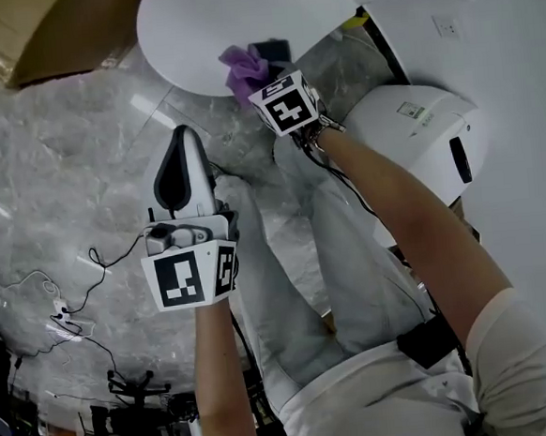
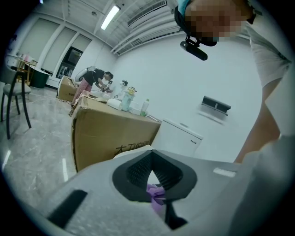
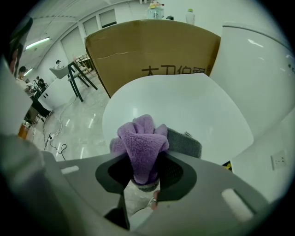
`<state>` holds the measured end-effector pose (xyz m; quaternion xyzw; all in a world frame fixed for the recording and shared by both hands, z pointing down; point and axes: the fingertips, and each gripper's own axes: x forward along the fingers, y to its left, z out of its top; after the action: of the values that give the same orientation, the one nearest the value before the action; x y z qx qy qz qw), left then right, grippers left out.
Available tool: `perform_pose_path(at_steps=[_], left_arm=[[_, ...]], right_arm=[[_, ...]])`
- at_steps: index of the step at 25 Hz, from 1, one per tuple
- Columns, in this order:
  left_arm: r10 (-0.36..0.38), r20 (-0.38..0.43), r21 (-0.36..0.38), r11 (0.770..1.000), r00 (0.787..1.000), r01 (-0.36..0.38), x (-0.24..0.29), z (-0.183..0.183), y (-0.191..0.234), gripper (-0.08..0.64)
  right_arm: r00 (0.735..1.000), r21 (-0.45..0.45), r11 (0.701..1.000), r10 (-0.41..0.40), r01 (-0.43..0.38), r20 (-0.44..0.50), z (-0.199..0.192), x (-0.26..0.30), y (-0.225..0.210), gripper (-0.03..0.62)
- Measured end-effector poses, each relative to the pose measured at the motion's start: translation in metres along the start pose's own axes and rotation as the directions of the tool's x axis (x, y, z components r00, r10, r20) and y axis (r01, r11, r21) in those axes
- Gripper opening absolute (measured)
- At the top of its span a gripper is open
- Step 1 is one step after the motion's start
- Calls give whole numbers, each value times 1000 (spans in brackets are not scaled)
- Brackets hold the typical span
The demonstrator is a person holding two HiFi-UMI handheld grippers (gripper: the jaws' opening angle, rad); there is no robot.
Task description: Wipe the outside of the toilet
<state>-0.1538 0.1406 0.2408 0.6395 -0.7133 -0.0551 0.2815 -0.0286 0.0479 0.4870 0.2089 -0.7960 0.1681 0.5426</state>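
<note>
The white toilet lid (image 1: 239, 22) lies at the top of the head view, with the tank (image 1: 446, 20) to its right. My right gripper (image 1: 259, 65) is shut on a bunched purple cloth (image 1: 241, 70) at the lid's near edge. In the right gripper view the cloth (image 3: 140, 140) bulges up between the jaws of the right gripper (image 3: 145, 159), in front of the lid (image 3: 184, 103). My left gripper (image 1: 182, 163) is held lower and to the left over the floor, shut and empty. Its own view shows the left gripper (image 2: 152, 156) with jaws together and the cloth (image 2: 156, 193) beyond.
A cardboard box (image 1: 47, 33) stands left of the toilet. A rounded white fixture (image 1: 427, 139) sits to the right by my right forearm. Cables (image 1: 64, 318) trail over the grey marble floor at the lower left. Far behind are a person (image 2: 94, 80) and a chair (image 2: 14, 99).
</note>
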Motion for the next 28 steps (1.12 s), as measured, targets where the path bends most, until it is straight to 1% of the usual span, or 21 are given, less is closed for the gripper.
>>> perform_pose_path(at_steps=[4, 8, 9, 11, 13, 15, 16, 18, 20, 22, 23, 26, 28], left_arm=[[-19, -6, 5, 1000, 1000, 19, -11, 2, 16, 6], [-51, -19, 24, 998, 999, 52, -13, 7, 25, 6], [-60, -23, 29, 998, 998, 60, -11, 10, 25, 6], [-80, -33, 41, 996, 996, 82, -7, 17, 23, 5], [-110, -45, 61, 992, 993, 113, -1, 24, 14, 6], [-145, -60, 84, 985, 988, 149, 10, 29, -2, 5], [-159, -67, 95, 982, 985, 165, 17, 30, -11, 6], [-183, -78, 112, 975, 980, 191, 31, 32, -34, 6], [-203, -80, 122, 970, 976, 212, 47, 33, -61, 6], [-226, -81, 127, 964, 971, 235, 63, 31, -95, 6], [-241, -83, 131, 959, 967, 250, 72, 28, -113, 6], [-289, -101, 156, 941, 952, 302, 98, 17, -165, 6], [-311, -111, 171, 930, 944, 327, 112, 13, -196, 6]], right_arm=[[1000, 0, 1000, 8, -8, 13, 7, 4, 29, 135], [1000, 5, 1000, 18, -18, 12, 13, 7, 47, 135], [999, 8, 999, 38, -38, -1, 13, 8, 53, 135], [993, 43, 993, 114, -113, -28, 13, 7, 70, 135], [982, 127, 974, 191, -187, -16, 15, 0, 83, 135], [972, 243, 942, 229, -233, 47, 18, -11, 83, 135], [968, 307, 918, 238, -253, 84, 18, -18, 77, 135], [958, 433, 854, 244, -287, 154, 12, -32, 57, 135], [949, 539, 782, 231, -313, 216, -1, -48, 26, 135], [947, 624, 715, 193, -316, 259, -22, -64, -18, 135], [951, 657, 692, 160, -300, 266, -36, -73, -44, 135], [959, 725, 644, 52, -246, 279, -72, -101, -130, 135], [955, 758, 613, -16, -225, 297, -90, -124, -184, 135]])
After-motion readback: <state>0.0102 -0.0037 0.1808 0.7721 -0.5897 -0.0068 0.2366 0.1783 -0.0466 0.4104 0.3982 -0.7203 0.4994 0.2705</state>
